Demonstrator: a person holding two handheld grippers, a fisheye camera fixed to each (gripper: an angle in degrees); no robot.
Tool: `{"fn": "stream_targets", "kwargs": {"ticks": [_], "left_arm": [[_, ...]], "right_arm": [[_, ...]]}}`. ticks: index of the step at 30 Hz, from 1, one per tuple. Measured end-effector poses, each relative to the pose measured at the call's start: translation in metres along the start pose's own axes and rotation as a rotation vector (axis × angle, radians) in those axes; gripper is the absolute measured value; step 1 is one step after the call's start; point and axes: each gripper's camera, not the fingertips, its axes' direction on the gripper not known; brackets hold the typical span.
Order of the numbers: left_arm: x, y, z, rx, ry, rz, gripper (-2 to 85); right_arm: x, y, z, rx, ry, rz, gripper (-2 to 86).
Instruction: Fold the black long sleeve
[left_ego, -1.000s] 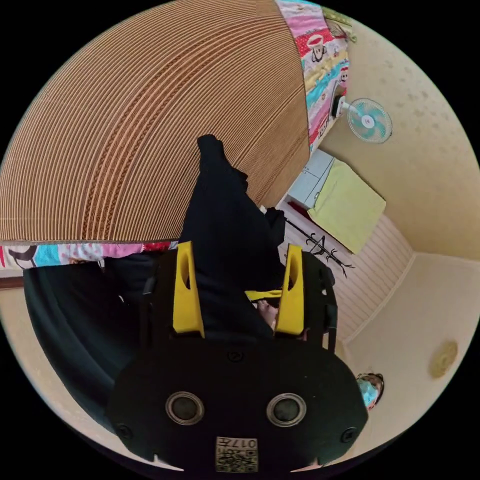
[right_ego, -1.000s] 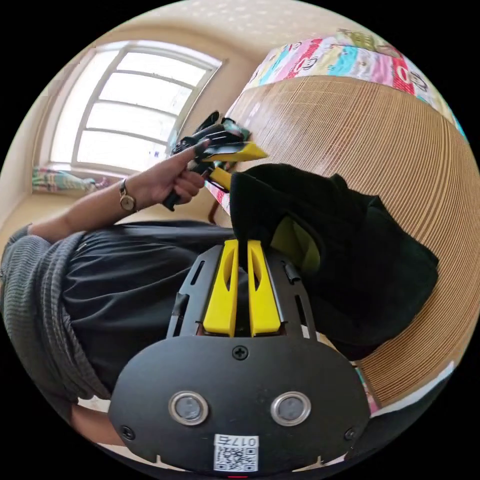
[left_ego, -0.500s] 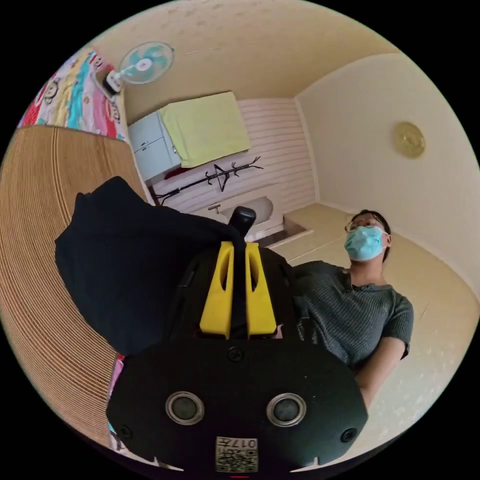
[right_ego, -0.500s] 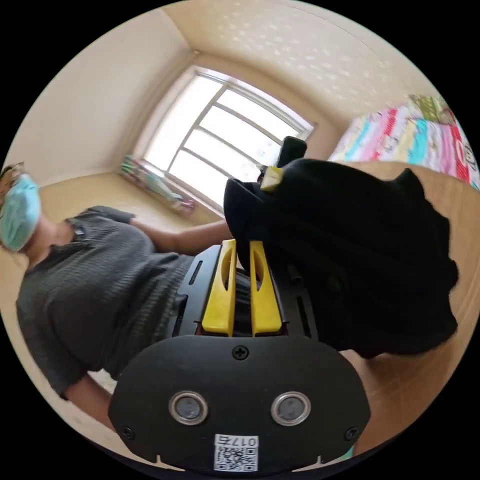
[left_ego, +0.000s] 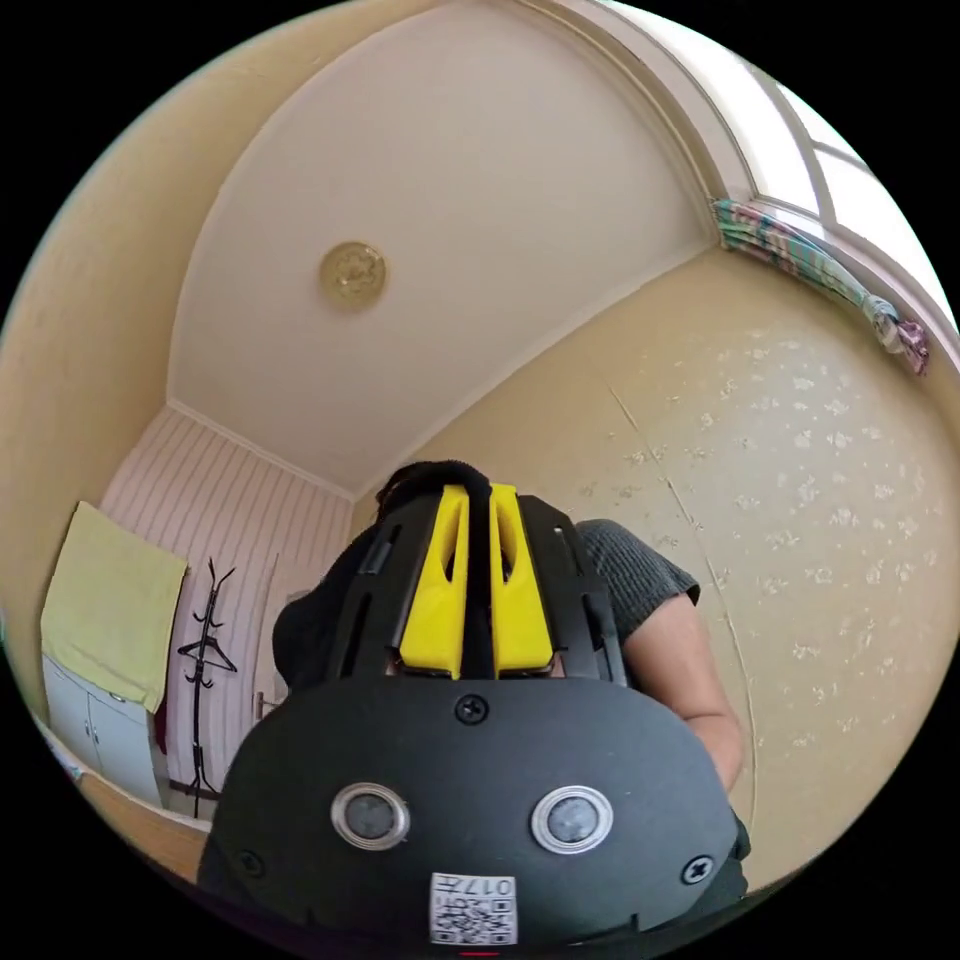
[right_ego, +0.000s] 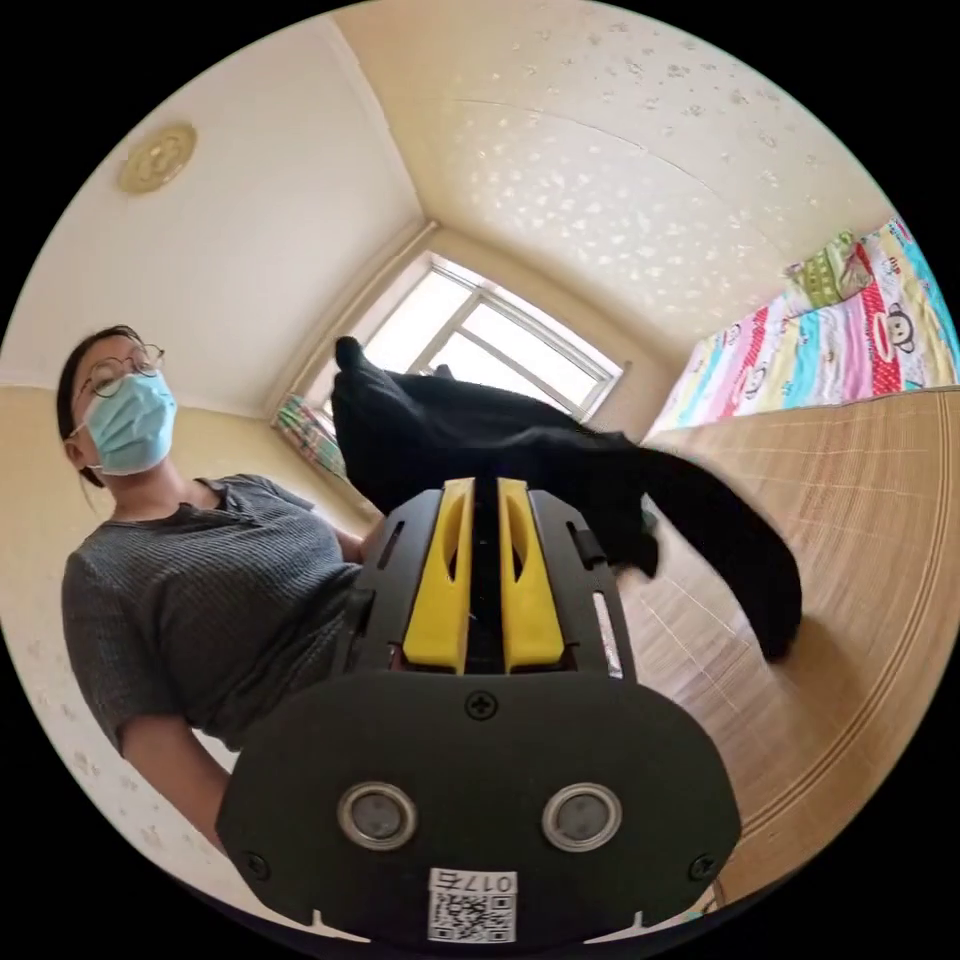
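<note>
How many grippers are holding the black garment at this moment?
2. The left gripper pinches a black strip of the long sleeve; the right gripper clamps its bunched edge, the rest draping toward the mat.

Soft daylight enters from the window (right_ego: 500, 350), which is overexposed to white, while both fisheye views stay sharp in the centre and bend strongly at the edges.

Both cameras low, tipped up toward the person and the ceiling.

The left gripper view looks steeply up, the round ceiling fitting (left_ego: 353, 274) at 11 o'clock. The right gripper view, close to the person (right_ego: 215, 590) at 9 o'clock, shares that ceiling fitting (right_ego: 158, 156) and the window (right_ego: 490, 345).
</note>
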Motion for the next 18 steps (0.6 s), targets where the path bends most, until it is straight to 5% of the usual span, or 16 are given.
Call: {"fn": "stream_targets", "kwargs": {"ticks": [5,10,14,18], "left_arm": [[0.026,0.012,-0.007,0.227,0.135,0.064,3.6],[0.043,0.016,0.001,0.282,0.097,0.057,3.6],[0.060,0.013,0.007,0.279,0.065,0.063,3.5],[0.076,0.007,0.004,0.259,0.021,0.059,3.6]], "right_arm": [[0.000,0.007,0.046,-0.203,0.092,-0.010,16.8],[-0.011,0.013,0.093,-0.294,-0.127,-0.120,20.2],[-0.015,0.013,0.134,-0.410,-0.173,-0.139,10.5],[-0.019,0.003,0.118,-0.329,0.059,-0.121,3.6]]}}
